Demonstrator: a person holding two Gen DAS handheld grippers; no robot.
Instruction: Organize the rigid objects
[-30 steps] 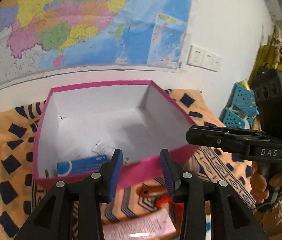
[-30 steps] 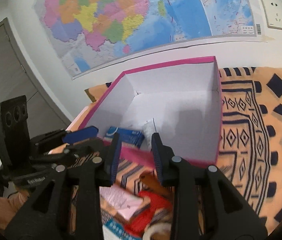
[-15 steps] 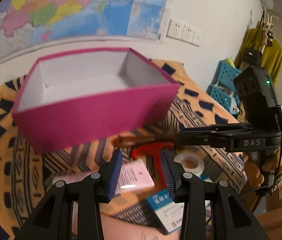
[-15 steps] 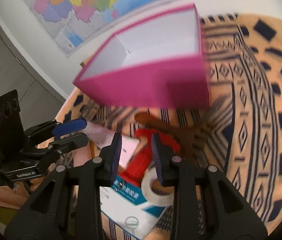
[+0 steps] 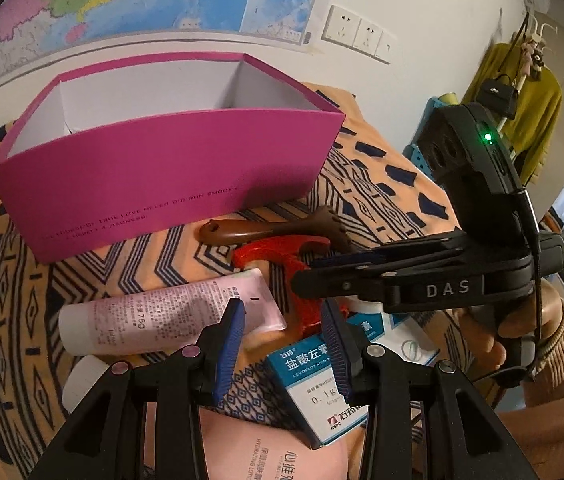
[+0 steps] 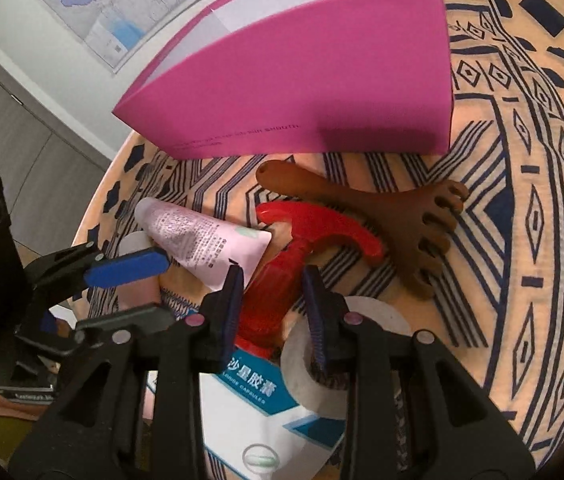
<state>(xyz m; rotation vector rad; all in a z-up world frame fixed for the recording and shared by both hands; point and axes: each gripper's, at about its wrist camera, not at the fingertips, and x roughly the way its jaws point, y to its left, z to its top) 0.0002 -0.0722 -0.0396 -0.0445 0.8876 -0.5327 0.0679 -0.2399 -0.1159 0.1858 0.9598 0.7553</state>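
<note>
A: Where are the things to sort?

B: On the patterned cloth over the counter, in front of the pink box: a brown wooden comb, a red comb, a pink tube, a tape roll and a blue-and-white medicine box.

A: What's inside the pink box?

B: Can't tell; its near wall hides the floor.

A: And the grippers?

B: The right hand-held gripper has its jaws apart over the red comb's handle, pads not visibly pressing. The left hand-held gripper is released too, above the tube's end and the medicine box, which its fingers partly cover. The tape roll is half hidden behind the right fingers.
</note>
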